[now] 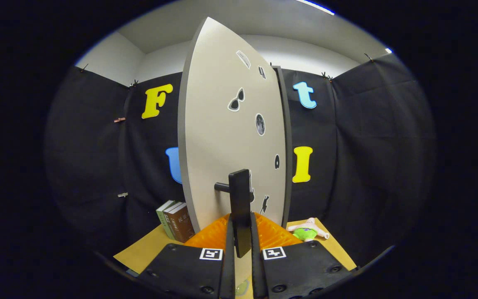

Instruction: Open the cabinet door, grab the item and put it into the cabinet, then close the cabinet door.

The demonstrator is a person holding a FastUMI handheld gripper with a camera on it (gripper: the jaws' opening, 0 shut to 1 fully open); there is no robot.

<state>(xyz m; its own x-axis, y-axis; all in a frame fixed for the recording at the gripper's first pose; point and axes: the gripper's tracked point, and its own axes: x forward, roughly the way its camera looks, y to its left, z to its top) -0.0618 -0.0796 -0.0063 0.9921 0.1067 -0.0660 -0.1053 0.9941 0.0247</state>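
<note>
A pale grey cabinet door (222, 137) with several small stickers stands swung partly out toward me, its edge facing left. Its dark bar handle (240, 199) stands upright on a short stem, and my gripper (241, 232) is shut on the handle's lower part, one finger on each side. Behind the door's right edge I see the dark side of the cabinet (285, 141). A small plush toy (308, 231) with a green body and pale limbs lies on the tan tabletop (147, 249), to the right of the fingers and beyond them.
Several books (176, 221) stand upright on the table to the left of the door's foot. Black cloth walls close in the booth on all sides. The table's near corner lies just left of my fingers.
</note>
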